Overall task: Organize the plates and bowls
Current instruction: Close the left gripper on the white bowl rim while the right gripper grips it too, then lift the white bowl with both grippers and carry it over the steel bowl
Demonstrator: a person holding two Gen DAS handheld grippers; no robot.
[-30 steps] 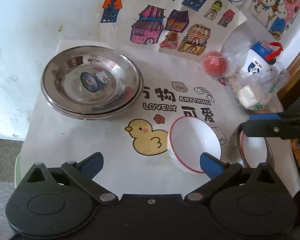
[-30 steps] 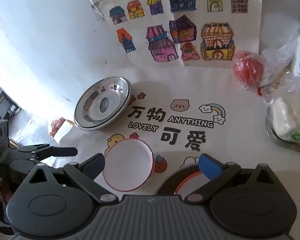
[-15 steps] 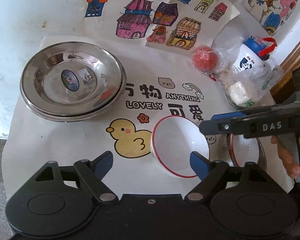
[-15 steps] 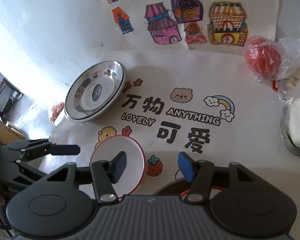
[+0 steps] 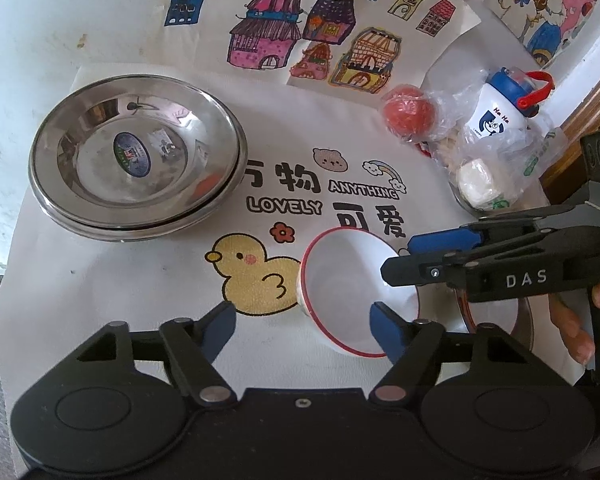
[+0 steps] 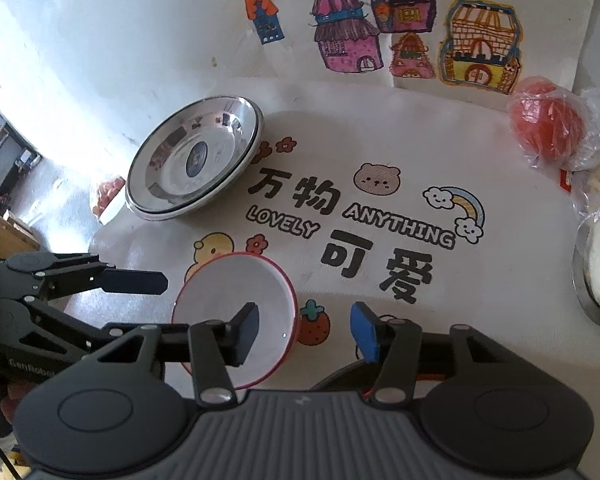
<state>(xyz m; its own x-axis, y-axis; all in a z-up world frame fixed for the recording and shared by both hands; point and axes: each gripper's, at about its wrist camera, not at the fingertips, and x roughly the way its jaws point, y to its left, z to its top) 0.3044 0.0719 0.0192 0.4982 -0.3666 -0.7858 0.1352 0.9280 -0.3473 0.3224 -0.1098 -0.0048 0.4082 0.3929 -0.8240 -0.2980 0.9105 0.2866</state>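
Observation:
A white bowl with a red rim sits on the printed cloth by the yellow duck. My left gripper is closing. Its right pad hangs inside the bowl and its left pad outside, with the near-left rim between them, untouched. My right gripper is also closing. Its left finger is over the same bowl and its blue pad is outside the right rim, not pressing. A second red-rimmed bowl rests in a steel dish at the right. Stacked steel plates lie at the back left.
A red ball in plastic, a blue-capped bottle and a bagged white bun crowd the back right. Drawings lie behind the cloth. The cloth's left edge drops to the floor. Dark wood stands at the right.
Both grippers' jaws have narrowed. The right gripper came in from the right and down until it straddles the bowl's right rim. The left gripper stayed at the bowl's near side.

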